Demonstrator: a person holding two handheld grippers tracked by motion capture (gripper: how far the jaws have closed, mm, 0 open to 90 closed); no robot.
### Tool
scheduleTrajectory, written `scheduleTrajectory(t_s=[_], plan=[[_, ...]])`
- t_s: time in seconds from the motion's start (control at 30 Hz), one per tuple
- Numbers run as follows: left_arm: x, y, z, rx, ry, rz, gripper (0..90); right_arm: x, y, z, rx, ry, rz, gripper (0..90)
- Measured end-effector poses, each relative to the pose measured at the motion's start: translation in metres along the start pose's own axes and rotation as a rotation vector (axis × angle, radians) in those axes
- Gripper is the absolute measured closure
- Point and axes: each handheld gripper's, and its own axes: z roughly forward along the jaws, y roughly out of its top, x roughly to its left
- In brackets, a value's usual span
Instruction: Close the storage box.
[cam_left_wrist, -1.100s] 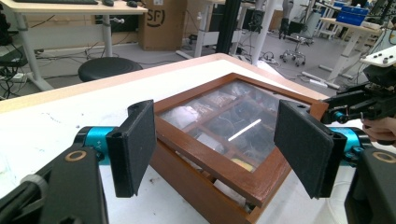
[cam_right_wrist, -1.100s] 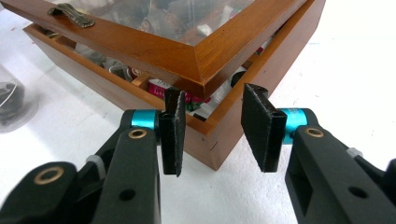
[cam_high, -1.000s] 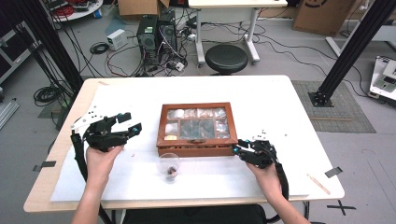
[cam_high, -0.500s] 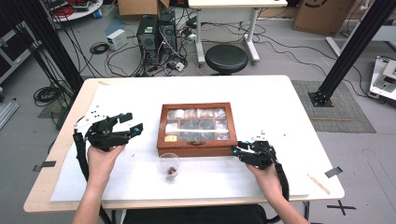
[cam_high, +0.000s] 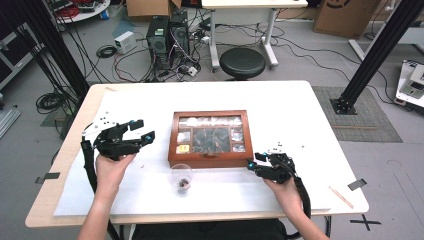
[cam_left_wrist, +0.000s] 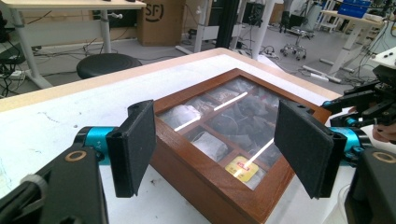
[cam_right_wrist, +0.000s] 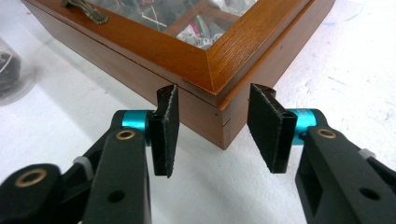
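Observation:
A closed wooden box (cam_high: 210, 159) with a glass lid and several compartments of packets sits mid-table. My left gripper (cam_high: 145, 130) hovers to its left, jaws wide open with nothing between them; in the left gripper view (cam_left_wrist: 215, 149) it looks across the box (cam_left_wrist: 219, 191). My right gripper (cam_high: 253, 161) is low at the box's front right corner. Its jaws have just been opening and stand apart (cam_right_wrist: 215, 130), with the box corner (cam_right_wrist: 219, 100) just ahead of the gap and untouched by the pads (cam_right_wrist: 266, 126). The brass lid handle (cam_right_wrist: 86, 10) shows at top left.
A small clear cup (cam_high: 182, 181) with something dark inside stands just in front of the box, left of my right gripper; it is blurred in the right gripper view (cam_right_wrist: 9, 70). White paper covers the table (cam_high: 300, 115). A stool and cables are on the floor behind.
The right gripper's jaws have parted at the box's front right corner. Both hands and the box have kept their places.

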Motion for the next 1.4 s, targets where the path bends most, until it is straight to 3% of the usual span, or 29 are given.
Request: scheduleTrajectory(t_s=[0.13, 0.33, 0.5, 0.7, 0.9, 1.4], plan=[[0.0, 0.002, -0.003, -0.011, 0.005, -0.002, 29.6, -0.003, 0.006, -0.01, -0.045, -0.032, -0.003, 46.4], [0.002, 0.005, -0.009, -0.04, 0.014, -0.004, 29.6, -0.012, 0.025, -0.036, -0.17, -0.097, -0.043, 40.3], [0.005, 0.008, -0.016, -0.064, 0.025, -0.008, 29.6, -0.019, 0.042, -0.051, -0.232, -0.11, -0.065, 36.9], [0.006, 0.014, -0.024, -0.086, 0.031, -0.011, 29.6, -0.027, 0.061, -0.058, -0.259, -0.12, -0.079, 34.3], [0.007, 0.015, -0.031, -0.101, 0.044, -0.004, 29.6, -0.038, 0.077, -0.06, -0.288, -0.114, -0.05, 31.0], [0.012, 0.011, -0.036, -0.095, 0.061, -0.008, 29.6, -0.047, 0.073, -0.06, -0.301, -0.123, -0.036, 28.9]])
